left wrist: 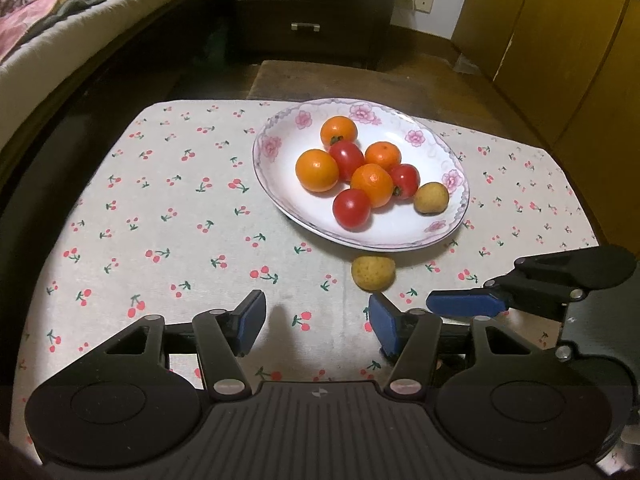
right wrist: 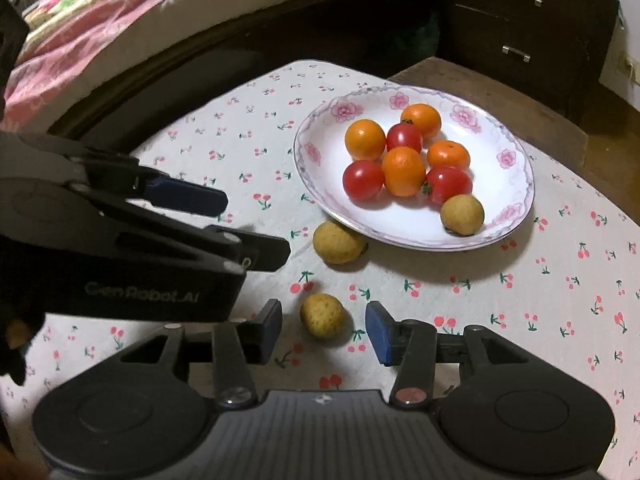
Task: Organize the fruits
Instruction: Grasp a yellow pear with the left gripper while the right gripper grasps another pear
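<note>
A white flowered plate [right wrist: 510,184] holds several oranges [right wrist: 403,171], three red tomatoes [right wrist: 363,179] and one yellow-brown fruit [right wrist: 462,215]. Two more yellow-brown fruits lie on the cherry-print cloth. One [right wrist: 338,242] rests against the plate's near rim. The other [right wrist: 323,316] sits between the fingers of my right gripper [right wrist: 325,332], which is open, with a gap on each side. In the left wrist view my left gripper [left wrist: 318,324] is open and empty, just short of the fruit by the rim [left wrist: 373,273]. The plate [left wrist: 276,184] lies beyond it.
The left gripper [right wrist: 248,226] reaches in from the left of the right wrist view. One blue pad [left wrist: 468,305] of the right gripper shows in the left wrist view. A bed with a patterned blanket [right wrist: 100,32], a dark drawer chest [left wrist: 308,12] and wooden cabinets [left wrist: 560,40] surround the small table.
</note>
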Demonstrator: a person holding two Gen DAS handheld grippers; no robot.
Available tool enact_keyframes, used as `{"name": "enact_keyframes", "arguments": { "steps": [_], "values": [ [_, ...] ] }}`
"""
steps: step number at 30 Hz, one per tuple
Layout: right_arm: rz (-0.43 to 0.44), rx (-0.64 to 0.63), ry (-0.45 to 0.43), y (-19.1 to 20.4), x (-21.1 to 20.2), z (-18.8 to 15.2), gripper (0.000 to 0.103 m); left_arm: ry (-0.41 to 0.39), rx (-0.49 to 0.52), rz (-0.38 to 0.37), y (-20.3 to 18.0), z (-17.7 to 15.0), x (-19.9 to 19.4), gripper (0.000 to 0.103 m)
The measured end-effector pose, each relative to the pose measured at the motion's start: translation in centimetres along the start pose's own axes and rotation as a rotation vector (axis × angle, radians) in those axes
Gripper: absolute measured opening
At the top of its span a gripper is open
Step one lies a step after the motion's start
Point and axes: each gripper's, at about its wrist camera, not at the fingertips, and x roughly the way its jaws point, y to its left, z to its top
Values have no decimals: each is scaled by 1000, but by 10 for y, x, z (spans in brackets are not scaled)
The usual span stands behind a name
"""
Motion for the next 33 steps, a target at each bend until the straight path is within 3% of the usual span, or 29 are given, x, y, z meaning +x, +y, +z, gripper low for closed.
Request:
{"name": "enact_keyframes", "arguments": {
  "steps": [2, 11, 22, 24, 28, 33],
  "values": [
    [-3, 6, 4, -2, -2, -1, 28, 2, -1, -2, 0, 0, 1, 65],
    [-4, 81, -13, -25, -27, -12, 28, 0, 11, -42, -16, 1, 13, 65],
    [15, 117, -15, -38, -38, -19, 28, -30, 46, -8, -34, 7, 37, 63],
    [16, 124, -13, -40, -38, -20, 28, -38, 64, 0, -38, 6, 38, 59],
    [14, 130, -5, -42, -36, -20, 28, -50, 71, 3, -38, 6, 37, 37],
    [10, 127, 8, -41, -33, -21, 28, -44, 97, 17, -43, 5, 36, 37]
  ]
}}
